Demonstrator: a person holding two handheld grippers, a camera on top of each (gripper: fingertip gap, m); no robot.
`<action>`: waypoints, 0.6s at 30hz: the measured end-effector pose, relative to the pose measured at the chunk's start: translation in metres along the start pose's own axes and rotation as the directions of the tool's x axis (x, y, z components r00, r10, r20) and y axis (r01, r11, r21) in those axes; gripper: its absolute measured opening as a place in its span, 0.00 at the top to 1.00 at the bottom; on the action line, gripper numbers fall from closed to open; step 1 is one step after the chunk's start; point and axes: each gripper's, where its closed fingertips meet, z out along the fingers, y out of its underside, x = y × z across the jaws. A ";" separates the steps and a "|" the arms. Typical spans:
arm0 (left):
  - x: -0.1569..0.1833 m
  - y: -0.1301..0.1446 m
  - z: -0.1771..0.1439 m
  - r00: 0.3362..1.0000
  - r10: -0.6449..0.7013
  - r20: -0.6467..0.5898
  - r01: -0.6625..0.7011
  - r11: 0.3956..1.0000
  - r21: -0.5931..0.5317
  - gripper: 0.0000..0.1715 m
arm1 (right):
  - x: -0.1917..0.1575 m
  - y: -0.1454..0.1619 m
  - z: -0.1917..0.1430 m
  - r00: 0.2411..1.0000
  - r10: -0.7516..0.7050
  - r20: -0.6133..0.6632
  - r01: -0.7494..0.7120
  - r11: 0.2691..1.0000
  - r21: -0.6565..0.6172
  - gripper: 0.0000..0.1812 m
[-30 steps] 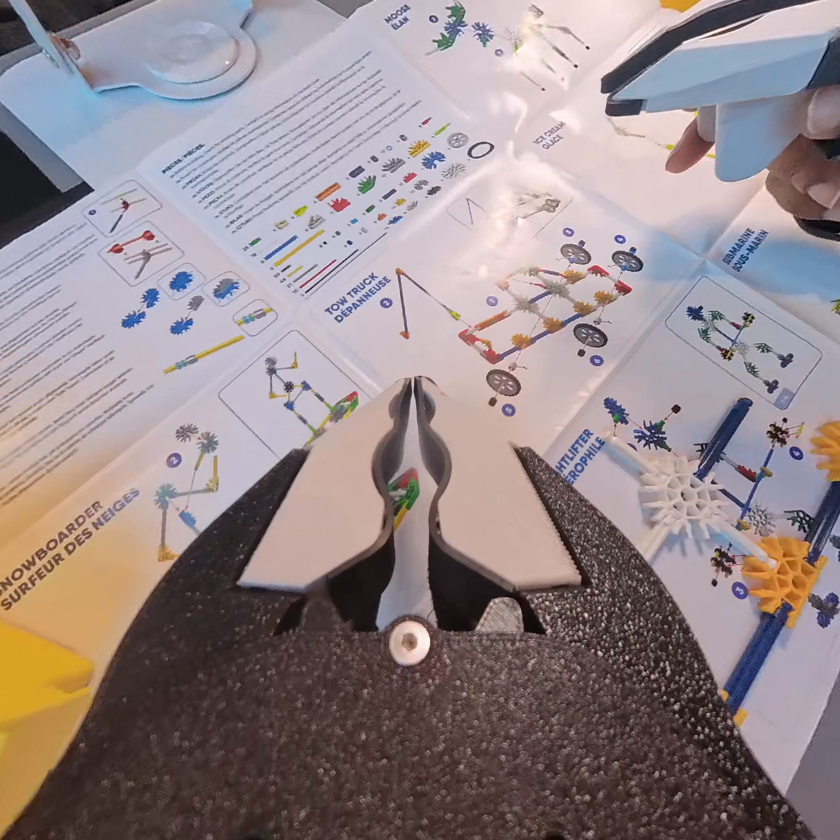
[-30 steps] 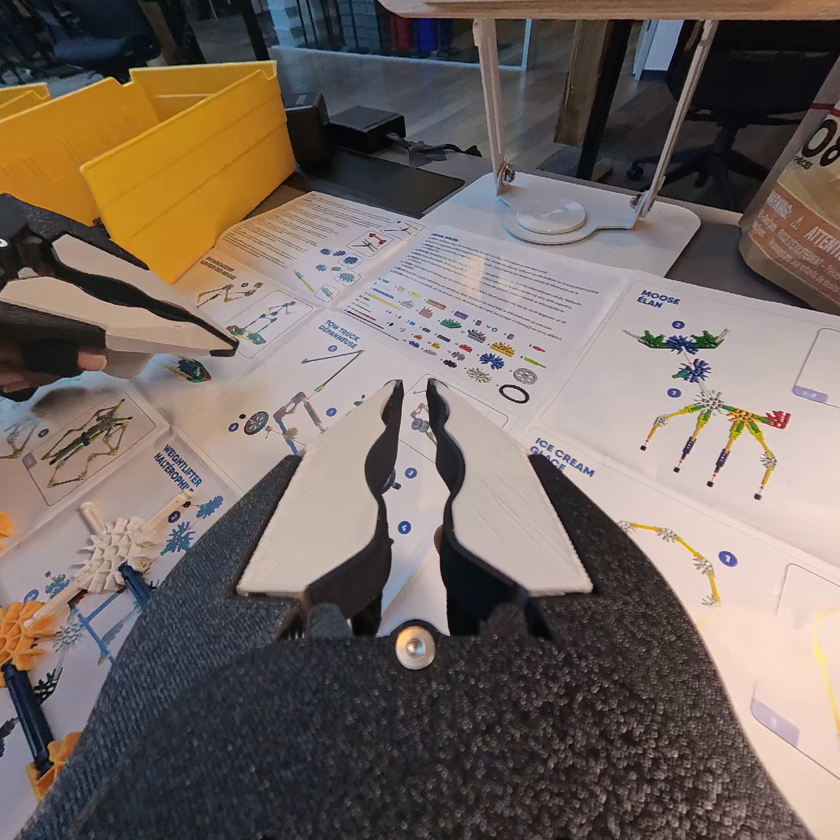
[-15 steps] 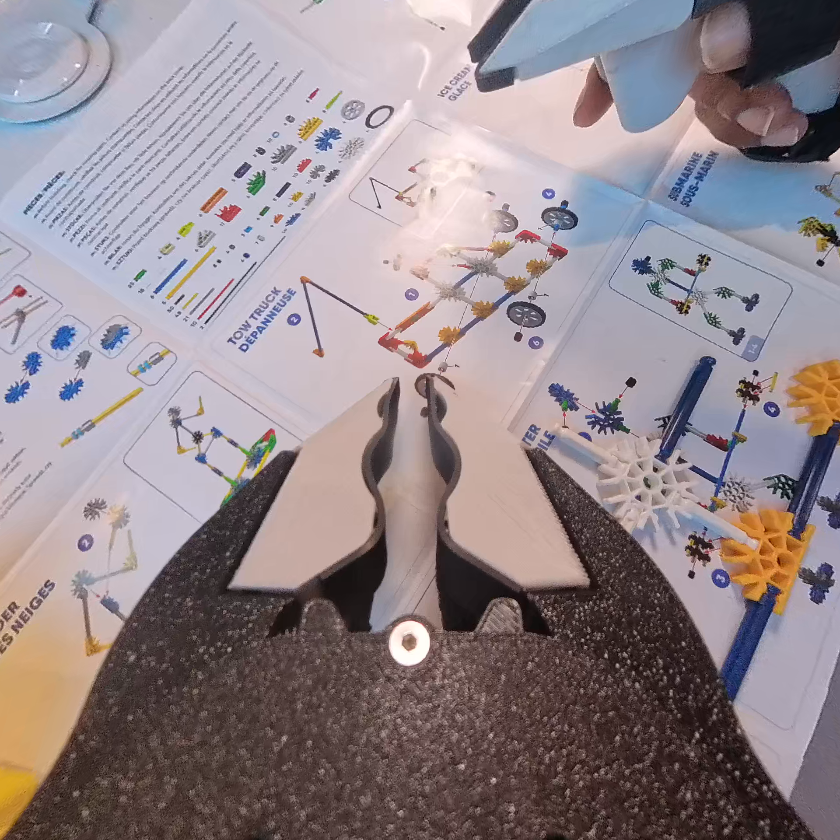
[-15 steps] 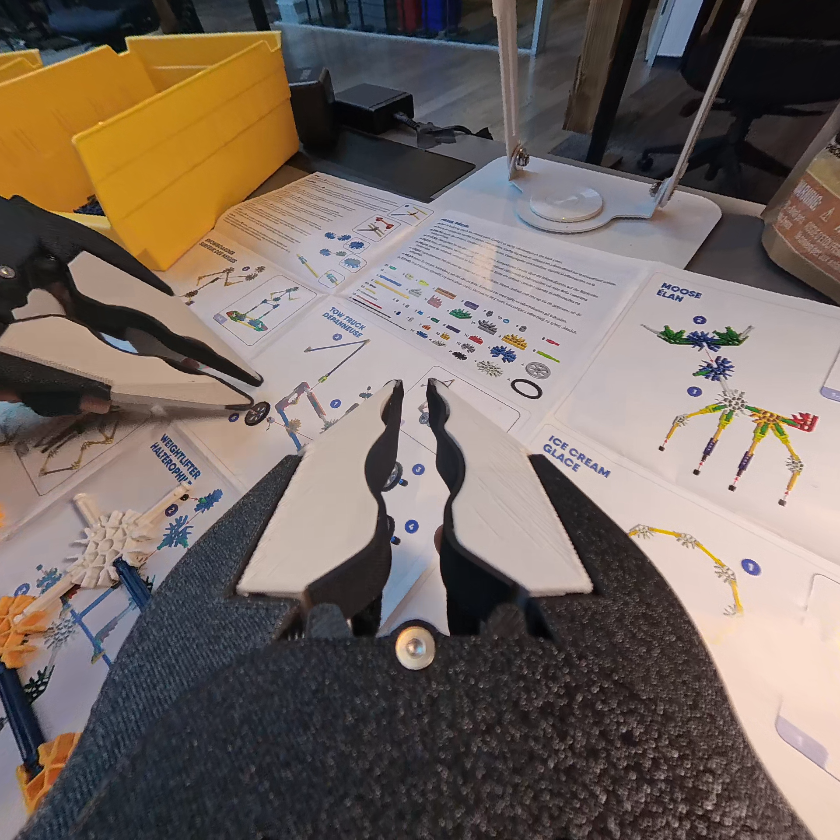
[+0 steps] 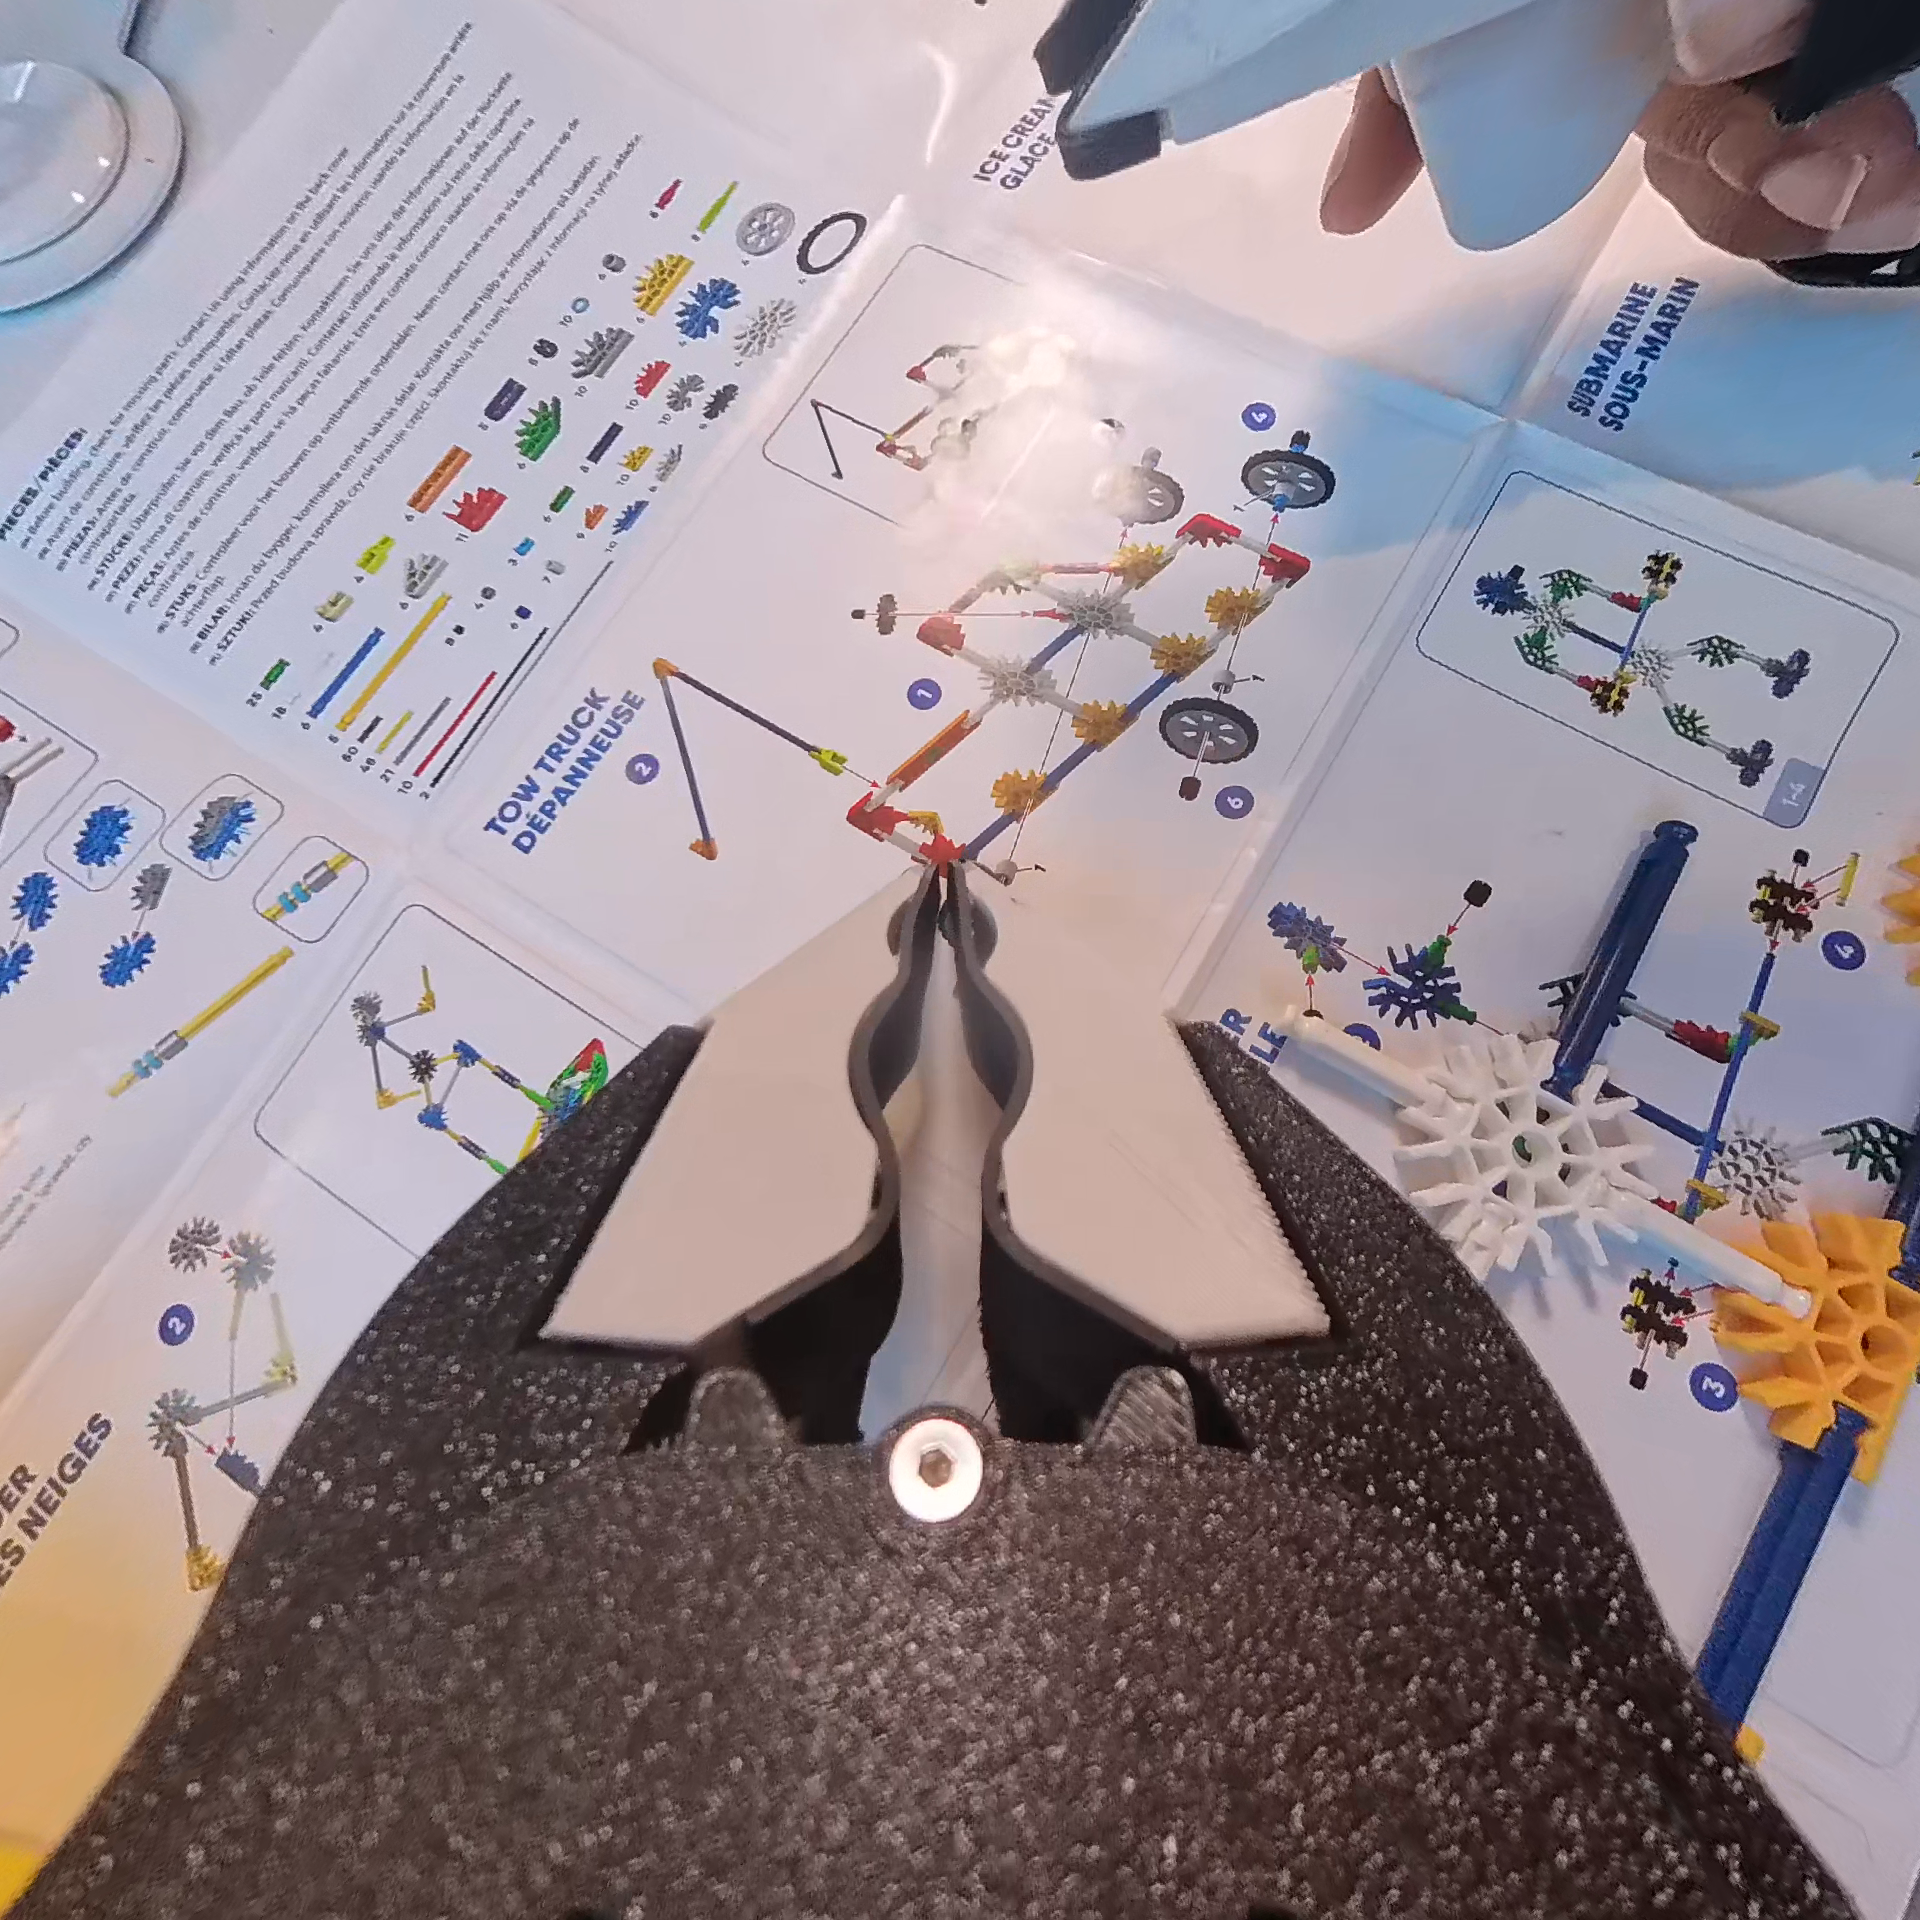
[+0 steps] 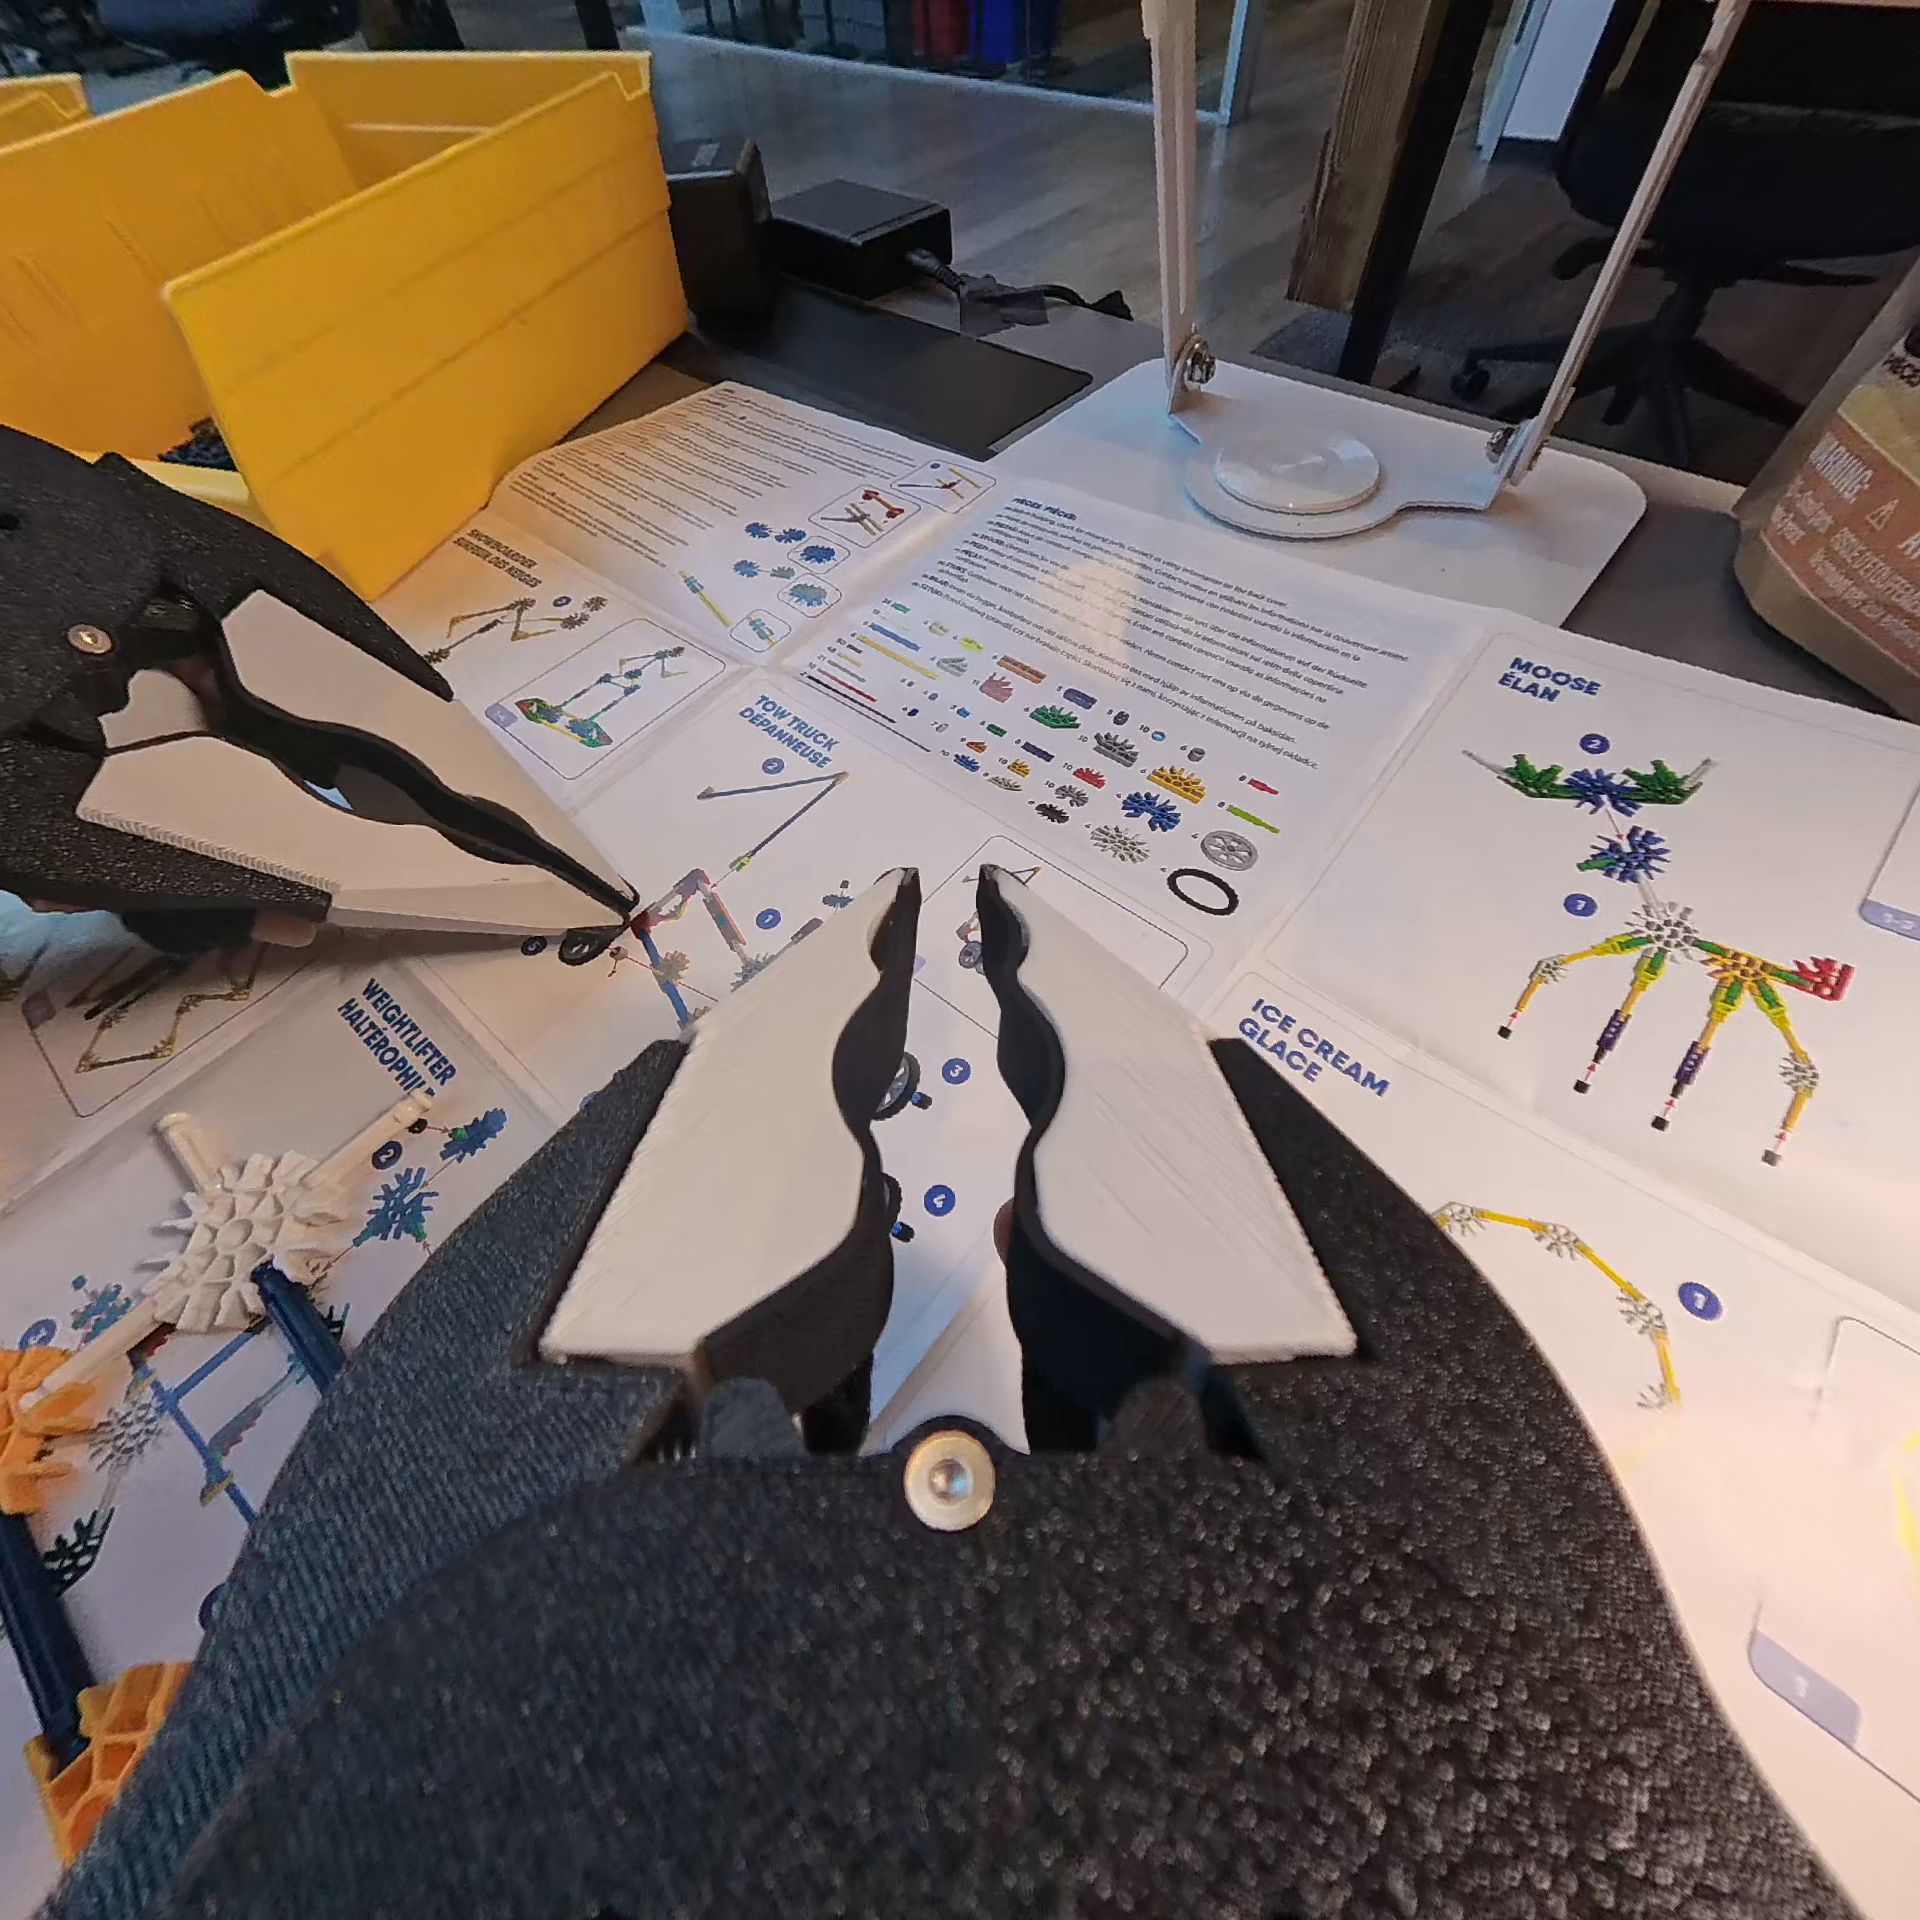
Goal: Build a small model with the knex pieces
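Yellow bins (image 6: 416, 312): far left of the right wrist view, standing at the sheet's back-left edge; open tops, contents hidden.
Left gripper (image 5: 943, 883): tips pinched together with no gap showing; nothing visible between them. Tips (image 6: 623, 914) rest on or just above the instruction sheet (image 5: 727, 582), at a printed vehicle diagram.
Toy assembly: white snowflake connector (image 5: 1517, 1148) on a white rod, joined to a yellow connector (image 5: 1839, 1351) and blue rods (image 5: 1621, 935); lies on the sheet just right of the left gripper, untouched.
Right gripper (image 6: 948, 883): fingers slightly parted, a narrow gap, nothing held; hangs above the sheet's middle, near the left gripper's tips but apart from them.
Lamp base (image 6: 1299, 478): white, with two upright struts, at the sheet's far edge.
Brown bag (image 6: 1839, 499): far right, at the table's back edge.
Risk, judged: closed tips pressing on glossy paper could drag or crease it, shifting the loose toy assembly; a sideways sweep by the left gripper could knock the white connector.
Risk, judged: the two grippers sit close, so converging moves could clash.
Edges: bins wall the left; lamp struts and bag bound the back.
Open room: bare sheet to the right gripper's right and front.
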 end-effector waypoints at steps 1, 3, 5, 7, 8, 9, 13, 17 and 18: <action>0.000 0.000 0.000 1.000 0.002 0.002 -0.002 1.000 0.000 1.00 | 0.000 0.000 0.000 1.000 0.000 0.000 0.000 1.000 0.000 0.94; -0.001 0.000 0.000 1.000 0.005 0.008 -0.005 1.000 -0.001 1.00 | 0.000 0.000 0.000 1.000 0.001 0.001 -0.001 1.000 -0.001 0.94; -0.001 0.000 0.000 1.000 0.007 0.011 -0.007 1.000 -0.001 1.00 | -0.001 0.001 0.000 1.000 0.000 0.002 0.000 1.000 -0.003 0.94; -0.001 0.000 0.000 1.000 0.012 0.014 -0.012 1.000 0.000 1.00 | -0.001 0.000 0.000 1.000 -0.002 0.003 0.002 1.000 -0.003 0.94; -0.001 0.000 0.000 1.000 0.015 0.017 -0.015 1.000 0.000 1.00 | -0.001 0.000 0.000 1.000 -0.003 0.003 0.003 1.000 -0.003 0.94; -0.001 0.000 0.000 1.000 0.018 0.019 -0.018 1.000 -0.001 1.00 | -0.002 0.000 0.000 1.000 -0.004 0.004 0.004 1.000 -0.004 0.94; -0.001 0.000 0.000 0.999 0.027 0.028 -0.027 1.000 -0.001 1.00 | -0.003 0.000 0.000 1.000 -0.004 0.009 0.004 1.000 -0.003 0.94; -0.001 0.000 0.000 0.999 0.037 0.038 -0.037 0.999 -0.002 1.00 | -0.003 0.001 0.001 1.000 -0.001 0.012 0.001 1.000 -0.006 0.94; 0.000 0.000 0.000 0.998 0.039 0.039 -0.039 0.999 -0.003 1.00 | -0.004 0.001 0.001 1.000 -0.001 0.013 0.001 1.000 -0.007 0.94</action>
